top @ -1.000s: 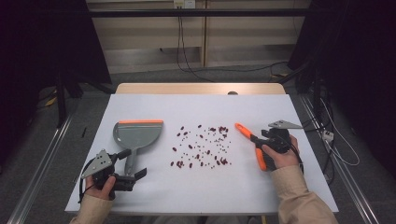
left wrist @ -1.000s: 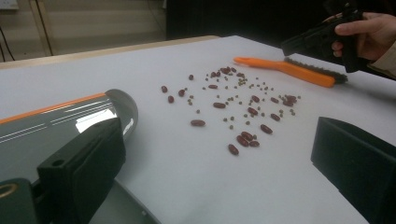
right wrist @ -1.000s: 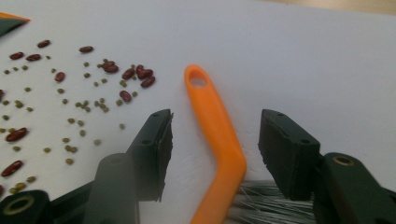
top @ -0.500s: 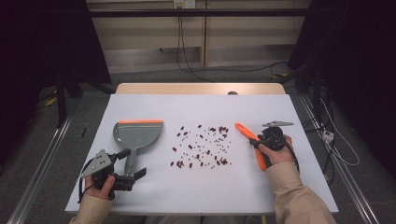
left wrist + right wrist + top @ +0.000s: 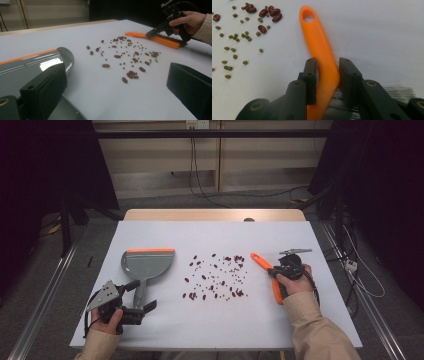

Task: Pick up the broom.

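An orange-handled brush (image 5: pixel 260 261) lies right of a scatter of red and small green beans (image 5: pixel 215 277). My right gripper (image 5: pixel 276 271) is down over it. Its jaws have just been closing, and in the right gripper view both pads (image 5: pixel 348 75) sit against the sides of the orange handle (image 5: pixel 322 47), so the right gripper (image 5: pixel 328 62) is shut on it. A grey dustpan (image 5: pixel 147 265) with an orange lip lies to the left. My left gripper (image 5: pixel 141 295) stands open astride its handle, with the jaws wide apart in the left gripper view (image 5: pixel 112 72).
The white table top (image 5: pixel 215 330) ends close behind both hands at the front edge. Cables run on the floor behind and to the right of the table. In the left gripper view the beans (image 5: pixel 130 60) lie between the dustpan (image 5: pixel 37 65) and the brush (image 5: pixel 162 41).
The right gripper's jaws have closed in on the brush handle and the hand has settled slightly over it. The left gripper and the dustpan have not moved.
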Tool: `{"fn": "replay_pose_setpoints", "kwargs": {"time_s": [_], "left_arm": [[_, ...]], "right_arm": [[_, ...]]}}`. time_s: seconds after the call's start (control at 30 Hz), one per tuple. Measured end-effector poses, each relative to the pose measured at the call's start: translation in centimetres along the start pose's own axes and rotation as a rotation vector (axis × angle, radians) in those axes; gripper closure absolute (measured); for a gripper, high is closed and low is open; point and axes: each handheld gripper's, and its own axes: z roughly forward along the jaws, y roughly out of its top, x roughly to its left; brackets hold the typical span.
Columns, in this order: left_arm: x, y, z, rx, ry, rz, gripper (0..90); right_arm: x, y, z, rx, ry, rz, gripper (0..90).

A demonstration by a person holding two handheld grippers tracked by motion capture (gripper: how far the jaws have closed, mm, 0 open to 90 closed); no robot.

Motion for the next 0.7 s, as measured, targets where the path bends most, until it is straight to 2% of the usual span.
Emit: {"fn": "replay_pose_setpoints", "kwargs": {"time_s": [0.2,0.33,0.47,0.7], "left_arm": [[0.0,0.0,0.0,0.001,0.0,0.001,2.8],[0.0,-0.1,0.0,0.002,-0.001,-0.004,2.8],[0.0,-0.1,-0.1,0.005,-0.004,0.0,2.8],[0.0,0.0,0.0,0.01,-0.002,0.008,2.8]], "right_arm": [[0.7,0.5,0.7,-0.012,0.029,0.014,69.3],[0.5,0.6,0.5,-0.001,0.039,0.018,61.8],[0.2,0.7,-0.3,0.002,0.048,0.028,60.3],[0.8,1.2,-0.4,0.058,0.015,-0.006,59.8]]}}
